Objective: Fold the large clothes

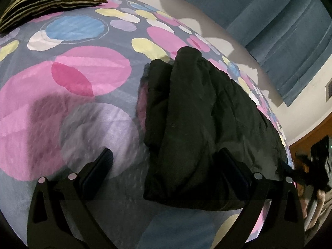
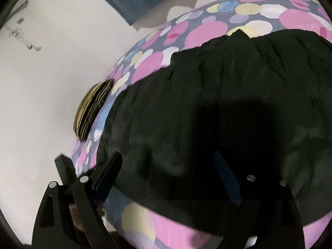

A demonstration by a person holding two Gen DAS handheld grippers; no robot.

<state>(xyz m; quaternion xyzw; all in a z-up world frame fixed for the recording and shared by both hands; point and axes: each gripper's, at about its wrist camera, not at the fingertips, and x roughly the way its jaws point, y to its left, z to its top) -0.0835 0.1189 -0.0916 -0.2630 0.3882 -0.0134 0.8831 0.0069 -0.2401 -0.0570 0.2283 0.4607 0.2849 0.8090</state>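
Black garment [image 1: 199,114] is what you're dealing with, and it's lying on the bed's dotted bedspread [image 1: 68,78], already bunched into a long thick bundle in the left wrist view, with one rolled layer riding on top of the rest. From the right wrist view it spreads as a broad dark sheet [image 2: 217,108] over the same cover, with gathered wrinkles along its far edge.

Handling-wise, I'd guess soft and floppy with a bit of puff to it, maybe a padded jacket, so it'll sag and slide the moment you lift it. Not fragile, probably not heavy. The fabric looks smooth, so pinch a good thickness instead of one skin. Best bet looks like the near end of the bundle, where the layers stack and give you something to bite.

Your left gripper [image 1: 166,159] is spread wide, hovering at that near end, one finger over the cloth and the other over bare bedspread, holding nothing. Right gripper [image 2: 168,161] is also wide apart over the dark fabric with nothing pinched.

Hard to read: black on black kills the seams, so I can't pick out sleeves, collar or zipper. A heavy shadow covers the middle of the right view. There's a striped pillow [image 1: 47,0] up at the far corner.
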